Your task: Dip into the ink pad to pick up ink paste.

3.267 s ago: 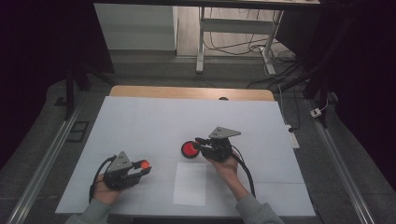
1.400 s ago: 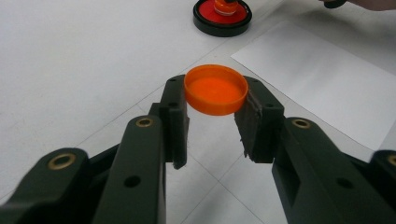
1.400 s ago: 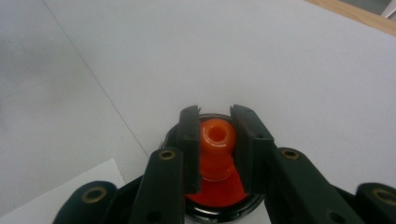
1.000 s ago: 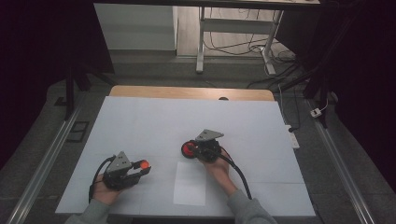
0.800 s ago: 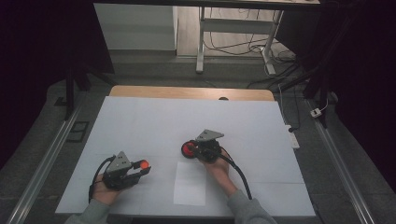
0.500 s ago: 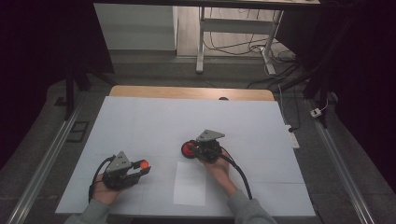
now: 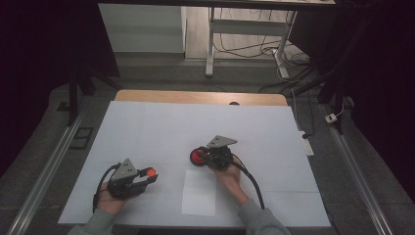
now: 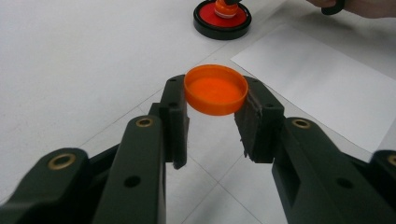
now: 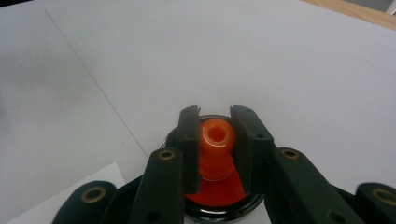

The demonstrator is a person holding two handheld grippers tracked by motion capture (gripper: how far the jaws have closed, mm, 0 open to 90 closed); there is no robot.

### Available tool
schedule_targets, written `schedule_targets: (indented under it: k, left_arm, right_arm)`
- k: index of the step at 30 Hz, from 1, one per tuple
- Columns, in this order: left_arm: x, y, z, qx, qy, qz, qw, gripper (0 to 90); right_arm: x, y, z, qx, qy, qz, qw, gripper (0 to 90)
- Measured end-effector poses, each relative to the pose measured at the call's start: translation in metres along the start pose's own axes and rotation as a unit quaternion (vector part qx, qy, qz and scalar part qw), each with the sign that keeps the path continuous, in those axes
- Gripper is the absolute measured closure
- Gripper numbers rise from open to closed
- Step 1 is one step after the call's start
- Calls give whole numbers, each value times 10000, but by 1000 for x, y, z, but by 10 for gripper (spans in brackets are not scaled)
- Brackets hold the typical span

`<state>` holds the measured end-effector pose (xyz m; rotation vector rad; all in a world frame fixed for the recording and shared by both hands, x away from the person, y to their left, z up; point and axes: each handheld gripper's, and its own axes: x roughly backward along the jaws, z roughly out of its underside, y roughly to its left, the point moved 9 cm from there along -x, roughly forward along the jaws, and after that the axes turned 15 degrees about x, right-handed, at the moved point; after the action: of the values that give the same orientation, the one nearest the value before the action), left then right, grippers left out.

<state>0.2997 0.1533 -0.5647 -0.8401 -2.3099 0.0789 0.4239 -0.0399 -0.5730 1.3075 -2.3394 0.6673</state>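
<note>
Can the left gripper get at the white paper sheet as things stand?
Probably not yet: the left gripper is shut on the orange cap. The white paper sheet itself lies bare nearby, nothing between them.

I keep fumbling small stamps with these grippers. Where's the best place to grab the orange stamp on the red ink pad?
Grip the orange stamp by its narrow upright handle, coming from above with one jaw on each side, as the right gripper does now. The handle stands clear of the red ink pad, whose low, wide rim would block a lower grip.
</note>
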Motion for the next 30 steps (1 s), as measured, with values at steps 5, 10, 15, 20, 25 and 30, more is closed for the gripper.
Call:
schedule_targets:
  k: [5, 10, 15, 20, 25, 30]
  left_arm:
    - [0, 1, 0, 0, -3, -1, 10000, 648]
    - [0, 0, 0, -7, -3, -1, 10000, 648]
    - [-1, 0, 1, -8, 19, -4, 10000, 647]
    - [-1, 1, 1, 0, 21, -12, 10000, 647]
    - [-1, 2, 1, 8, 25, -8, 10000, 647]
    - [0, 2, 1, 12, 15, -7, 10000, 647]
  right_arm:
    - [14, -4, -18, -37, -422, 136, 9990, 727]
    - [24, -7, -27, -97, -641, 152, 9978, 727]
    - [22, -10, -25, -140, -613, 126, 9979, 726]
    - [13, -9, -18, -103, -446, 64, 9989, 726]
    - [8, -8, -14, -93, -348, 19, 9993, 726]
    - [7, -7, -12, -85, -310, -16, 9995, 726]
